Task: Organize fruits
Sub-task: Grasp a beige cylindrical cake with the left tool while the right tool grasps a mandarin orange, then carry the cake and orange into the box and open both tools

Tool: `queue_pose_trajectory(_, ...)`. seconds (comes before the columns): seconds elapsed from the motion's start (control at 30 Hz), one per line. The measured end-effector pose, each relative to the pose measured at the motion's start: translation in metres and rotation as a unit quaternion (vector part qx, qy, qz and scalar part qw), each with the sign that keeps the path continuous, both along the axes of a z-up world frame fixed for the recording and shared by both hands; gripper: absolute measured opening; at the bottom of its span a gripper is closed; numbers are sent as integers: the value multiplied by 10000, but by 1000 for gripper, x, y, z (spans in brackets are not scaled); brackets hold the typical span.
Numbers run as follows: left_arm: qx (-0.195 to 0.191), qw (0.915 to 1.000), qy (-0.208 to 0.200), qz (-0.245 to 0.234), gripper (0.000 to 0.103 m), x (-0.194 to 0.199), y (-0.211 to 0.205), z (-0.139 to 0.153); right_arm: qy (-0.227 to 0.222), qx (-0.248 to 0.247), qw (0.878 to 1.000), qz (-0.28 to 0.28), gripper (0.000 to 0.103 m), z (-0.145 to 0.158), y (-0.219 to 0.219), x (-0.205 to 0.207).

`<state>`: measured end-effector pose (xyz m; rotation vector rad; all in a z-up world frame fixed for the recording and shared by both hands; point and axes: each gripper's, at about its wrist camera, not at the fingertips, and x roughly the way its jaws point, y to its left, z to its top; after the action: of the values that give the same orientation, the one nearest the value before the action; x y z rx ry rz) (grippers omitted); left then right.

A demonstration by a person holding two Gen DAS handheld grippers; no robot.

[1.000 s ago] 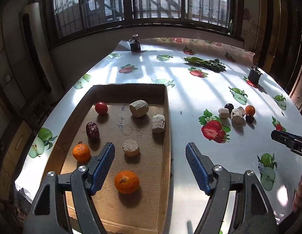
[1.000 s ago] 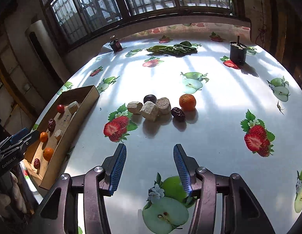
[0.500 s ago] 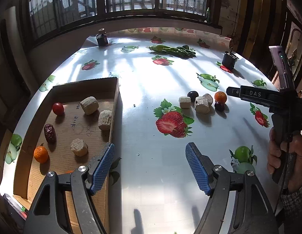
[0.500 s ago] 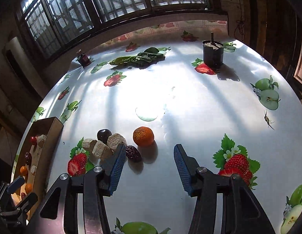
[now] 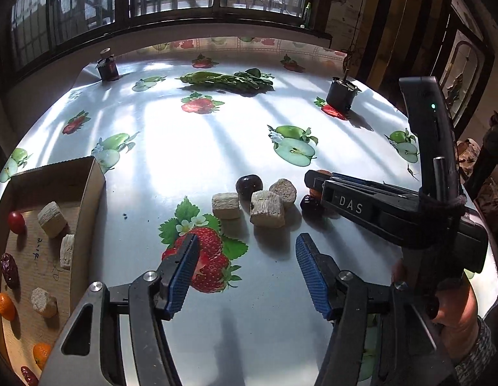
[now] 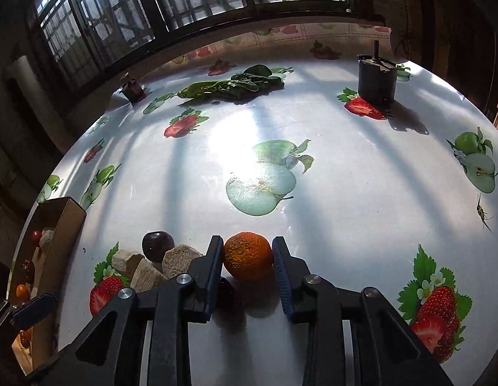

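Observation:
An orange mandarin [image 6: 247, 252] rests on the fruit-print tablecloth, and my right gripper [image 6: 248, 268] is closing on it, both blue pads touching its sides. A dark date [image 6: 230, 289] lies under its left finger. Just left sit a dark plum [image 5: 249, 185] and three beige chunks [image 5: 267, 209]. My left gripper [image 5: 247, 273] hovers short of this pile over a printed strawberry; its jaws are closing with nothing between them. At the left edge, a cardboard tray [image 5: 88, 186] holds a cherry tomato [image 5: 16, 222], dates, small oranges and beige chunks.
Leafy greens [image 5: 226, 78] lie at the far side, with a black pot [image 5: 342, 95] at the far right and a small jar [image 5: 107, 67] at the far left. A hand [image 5: 455, 308] grips the right tool, which crosses close to my left gripper's right finger.
My left gripper swung right from above the tray to the loose pile and its jaws narrowed. My right gripper advanced to the mandarin and closed around it.

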<state>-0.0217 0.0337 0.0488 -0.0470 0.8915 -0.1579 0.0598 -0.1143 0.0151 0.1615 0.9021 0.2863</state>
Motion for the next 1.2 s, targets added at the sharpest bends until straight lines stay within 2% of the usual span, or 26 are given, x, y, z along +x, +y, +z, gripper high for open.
queue_pose_trajectory(0.23, 48, 9999, 10, -90, 61, 37, -14, -16, 129, 289, 9995, -44, 32, -2, -16, -2)
queue_pose_trajectory(0.43, 530, 9984, -194, -103, 59, 41, -26, -22, 127, 219, 9997, 17, 33, 0, -15, -2)
queue_pose_trajectory(0.53, 770, 9966, -227, -162, 50, 35, -31, -24, 135, 228, 9996, 23, 33, 1, -15, -2)
queue_pose_trajectory(0.63, 474, 9985, 13, -276, 41, 33, -27, -29, 144, 261, 9996, -23, 33, 1, -17, -3)
queue_pose_trajectory(0.73, 494, 9984, 174, -207, 41, 41, -28, -37, 181, 282, 9994, -58, 33, 0, -18, -2)
queue_pose_trajectory(0.9, 411, 9991, 89, -102, 39, 50, -27, -37, 186, 292, 9994, -51, 33, 0, -18, -2)
queue_pose_trajectory(0.97, 484, 9988, 49, -50, 29, 49, -27, -37, 178, 284, 9994, -45, 33, 0, -18, -2)
queue_pose_trajectory(1.1, 349, 9993, 100, 21, 29, 42, -21, -33, 94, 381, 9992, -2, 33, 4, -19, -4)
queue_pose_trajectory(1.2, 99, 9999, 104, 50, 29, 28, -11, -21, -31, 602, 9982, 78, 33, 11, -20, -8)
